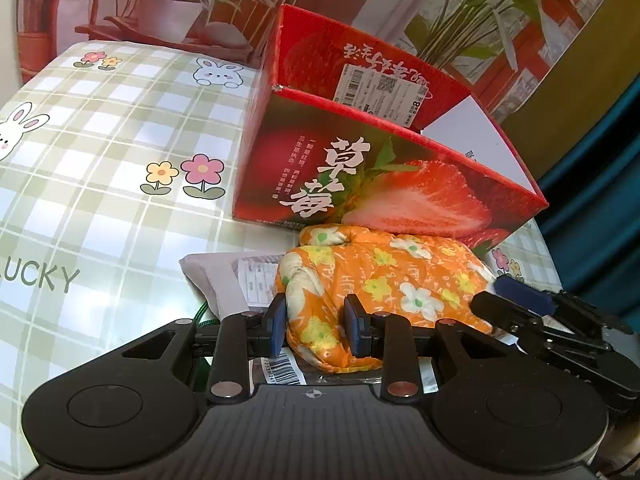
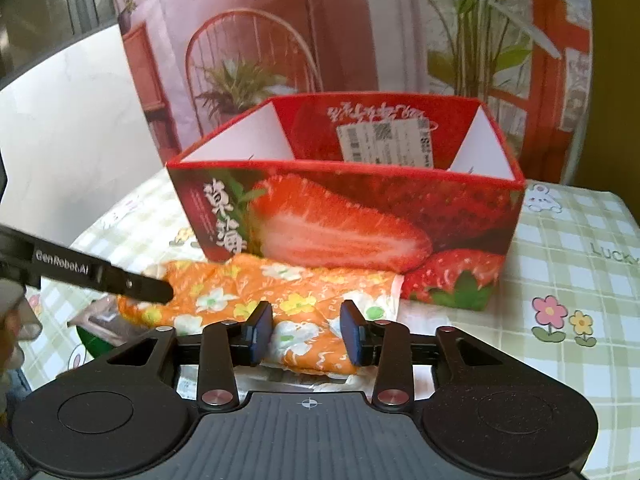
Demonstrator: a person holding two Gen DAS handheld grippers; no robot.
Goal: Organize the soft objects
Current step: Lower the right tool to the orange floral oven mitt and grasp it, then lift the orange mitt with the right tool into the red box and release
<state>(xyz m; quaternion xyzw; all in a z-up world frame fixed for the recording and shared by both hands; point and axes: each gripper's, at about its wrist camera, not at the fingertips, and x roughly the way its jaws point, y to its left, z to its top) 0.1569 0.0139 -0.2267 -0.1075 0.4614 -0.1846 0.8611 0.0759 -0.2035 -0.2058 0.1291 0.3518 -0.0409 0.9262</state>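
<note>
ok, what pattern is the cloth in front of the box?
Orange cloth with white and yellow flowers; clearest in the left wrist view.

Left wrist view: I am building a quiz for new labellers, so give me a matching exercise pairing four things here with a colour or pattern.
Things:
1. box
2. soft bundle
3. tablecloth
4. left gripper pads

Descriptions:
A. green check with rabbits and flowers
B. blue
C. red with a strawberry picture
D. orange with flowers

Pairs: 1-C, 2-D, 3-A, 4-B
</note>
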